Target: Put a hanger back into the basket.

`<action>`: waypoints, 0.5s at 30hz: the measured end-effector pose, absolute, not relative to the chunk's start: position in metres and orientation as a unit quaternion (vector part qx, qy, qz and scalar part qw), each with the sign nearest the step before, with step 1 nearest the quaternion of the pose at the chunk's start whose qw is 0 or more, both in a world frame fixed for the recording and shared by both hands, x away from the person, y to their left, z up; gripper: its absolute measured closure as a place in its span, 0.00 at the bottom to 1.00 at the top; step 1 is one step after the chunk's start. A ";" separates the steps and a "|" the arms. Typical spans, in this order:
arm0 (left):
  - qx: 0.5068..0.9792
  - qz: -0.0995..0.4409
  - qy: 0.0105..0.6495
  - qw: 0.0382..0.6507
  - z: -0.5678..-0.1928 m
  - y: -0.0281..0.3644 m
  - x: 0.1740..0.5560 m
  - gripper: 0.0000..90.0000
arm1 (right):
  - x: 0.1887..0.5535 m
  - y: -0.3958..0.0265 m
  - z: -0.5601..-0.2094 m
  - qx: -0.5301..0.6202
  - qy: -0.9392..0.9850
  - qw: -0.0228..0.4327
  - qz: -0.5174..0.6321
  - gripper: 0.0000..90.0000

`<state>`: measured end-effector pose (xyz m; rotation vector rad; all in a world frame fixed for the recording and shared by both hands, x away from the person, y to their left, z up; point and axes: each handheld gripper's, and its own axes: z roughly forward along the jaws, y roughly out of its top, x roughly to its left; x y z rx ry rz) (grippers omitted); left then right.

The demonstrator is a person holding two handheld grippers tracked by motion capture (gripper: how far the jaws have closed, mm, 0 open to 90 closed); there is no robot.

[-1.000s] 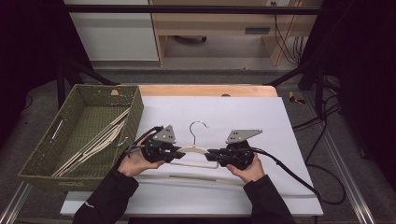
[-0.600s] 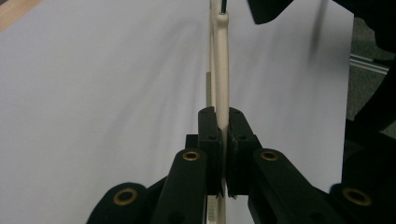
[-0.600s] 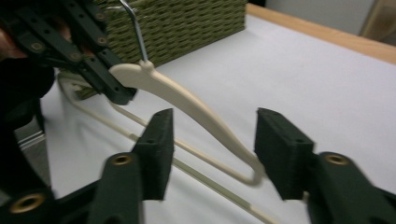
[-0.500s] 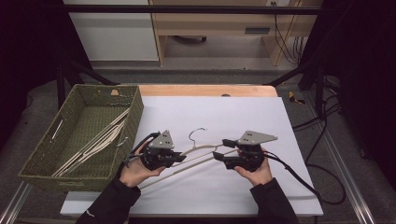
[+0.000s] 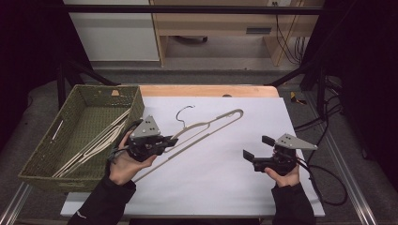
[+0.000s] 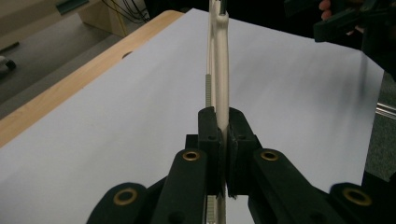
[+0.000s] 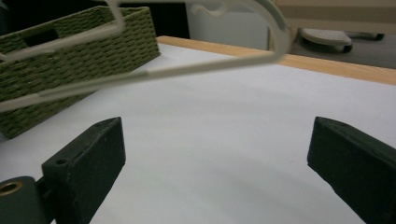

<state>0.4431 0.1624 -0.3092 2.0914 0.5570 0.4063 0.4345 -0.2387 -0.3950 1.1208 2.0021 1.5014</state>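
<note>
A cream plastic hanger point(image 5: 211, 124) with a dark metal hook hangs tilted above the white sheet. My left gripper point(image 5: 171, 140) is shut on its left arm near the basket. In the left gripper view the pads point(image 6: 208, 133) squeeze the hanger point(image 6: 218, 56), which runs straight away from the camera. My right gripper point(image 5: 257, 147) stands apart at the right of the sheet. Its jaws have just been opening and nothing is between them. In the right gripper view the hanger point(image 7: 196, 67) crosses well beyond the wide-apart right gripper point(image 7: 217, 140).
A green woven basket point(image 5: 42, 159) at the left table edge holds several cream hangers point(image 5: 94, 143). It also shows as the basket point(image 7: 70, 60) in the right gripper view. White paper point(image 5: 225, 178) covers the wooden table point(image 5: 206, 90). Cables trail off right.
My right gripper has let go of the hanger, opened wide and drawn off to the right. My left gripper has lifted the hanger, whose free end now swings toward the back of the table.
</note>
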 end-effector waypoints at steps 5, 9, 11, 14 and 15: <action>0.836 0.182 0.227 0.465 -0.287 0.178 0.436 0.96 | 0.433 -0.249 -0.398 0.417 0.707 0.210 0.531 0.03; 0.833 0.199 0.225 0.465 -0.264 0.192 0.433 0.96 | 0.431 -0.253 -0.398 0.423 0.704 0.216 0.529 0.03; 0.829 0.208 0.227 0.466 -0.253 0.200 0.434 0.96 | 0.430 -0.255 -0.398 0.424 0.703 0.218 0.528 0.03; 0.824 0.226 0.230 0.466 -0.239 0.212 0.435 0.96 | 0.431 -0.257 -0.398 0.427 0.701 0.220 0.527 0.02; 0.822 0.231 0.233 0.465 -0.235 0.216 0.435 0.96 | 0.431 -0.258 -0.399 0.427 0.701 0.220 0.526 0.02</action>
